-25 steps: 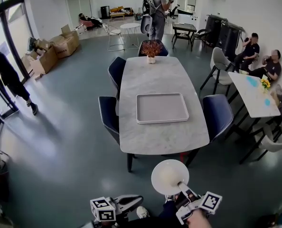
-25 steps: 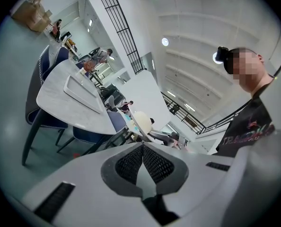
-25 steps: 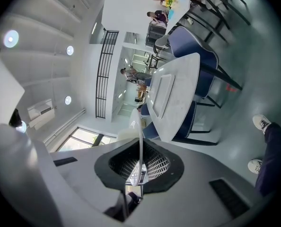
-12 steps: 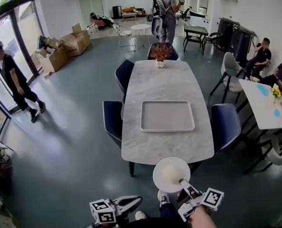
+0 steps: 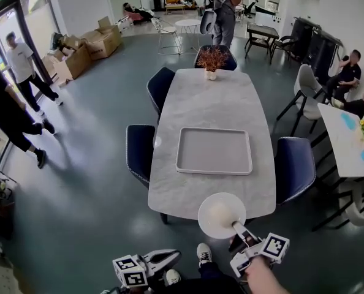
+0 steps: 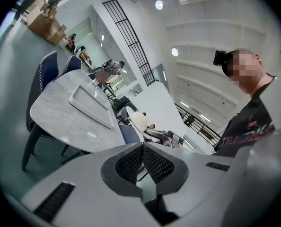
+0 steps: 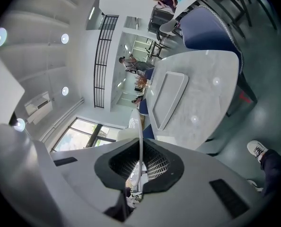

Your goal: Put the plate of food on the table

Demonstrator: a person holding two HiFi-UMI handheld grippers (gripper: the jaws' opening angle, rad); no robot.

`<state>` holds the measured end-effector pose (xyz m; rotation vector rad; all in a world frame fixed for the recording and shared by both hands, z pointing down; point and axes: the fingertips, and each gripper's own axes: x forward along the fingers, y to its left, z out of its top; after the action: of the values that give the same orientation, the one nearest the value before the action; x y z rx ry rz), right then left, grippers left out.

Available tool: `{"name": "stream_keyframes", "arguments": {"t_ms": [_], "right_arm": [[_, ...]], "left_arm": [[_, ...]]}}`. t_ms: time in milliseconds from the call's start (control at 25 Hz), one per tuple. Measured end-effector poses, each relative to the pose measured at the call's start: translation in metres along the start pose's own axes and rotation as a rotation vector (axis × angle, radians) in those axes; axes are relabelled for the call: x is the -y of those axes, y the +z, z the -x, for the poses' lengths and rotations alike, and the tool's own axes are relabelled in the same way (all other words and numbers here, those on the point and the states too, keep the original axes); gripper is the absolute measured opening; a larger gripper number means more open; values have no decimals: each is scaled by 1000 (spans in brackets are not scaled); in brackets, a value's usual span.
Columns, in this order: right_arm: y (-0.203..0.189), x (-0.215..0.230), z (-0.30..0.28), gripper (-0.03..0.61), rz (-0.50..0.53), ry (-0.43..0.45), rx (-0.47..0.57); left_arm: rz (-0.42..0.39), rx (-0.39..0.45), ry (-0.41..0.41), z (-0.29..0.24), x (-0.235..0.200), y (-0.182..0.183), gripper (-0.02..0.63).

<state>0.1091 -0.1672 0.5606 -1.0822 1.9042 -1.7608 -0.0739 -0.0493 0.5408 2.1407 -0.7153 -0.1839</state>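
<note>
A white plate [image 5: 220, 214] with a pale mound of food hangs over the near edge of the long grey marble table [image 5: 206, 106]. My right gripper [image 5: 237, 226] is shut on the plate's near rim. In the right gripper view the plate [image 7: 140, 126] shows edge-on as a thin white line between the two pads. My left gripper [image 5: 170, 258] is low at the bottom left, away from the table. Its jaws [image 6: 143, 156] are shut with nothing between them. An empty grey tray [image 5: 214, 150] lies on the middle of the table.
Dark blue chairs [image 5: 139, 149] [image 5: 294, 167] stand at both sides of the table, and a potted dried plant [image 5: 211, 60] sits at its far end. People walk at the left [image 5: 10, 118]; others sit at the right by a white table [image 5: 352, 143]. Cardboard boxes [image 5: 87, 45] are stacked far left.
The table has come closer in the head view. The plate now overlaps the table's near edge, where before it hung short of it. The people at the left have walked on.
</note>
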Motion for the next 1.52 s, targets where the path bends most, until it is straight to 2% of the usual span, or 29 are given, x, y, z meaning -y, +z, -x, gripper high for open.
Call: {"name": "stream_keyframes", "arguments": {"t_ms": [320,440,1000,1280,1520], "right_arm": [[55,16,-49,21,-20,-13,-10],[79,27,-70,21,2,-37,-13],[173,85,-196,21,-28,-145,-7],[200,122,-247,21,-85,-218,8],[203,144,-274,21,-125,-265,11]], "left_arm": [[11,26,59,-21,-18,14,6],[0,35,87,-28,-19,21,6],[63,125,224,-28,-40,36,6],[105,158,294,-20,-50,34,6],[108,155,322,-19,-54,36,6]]}}
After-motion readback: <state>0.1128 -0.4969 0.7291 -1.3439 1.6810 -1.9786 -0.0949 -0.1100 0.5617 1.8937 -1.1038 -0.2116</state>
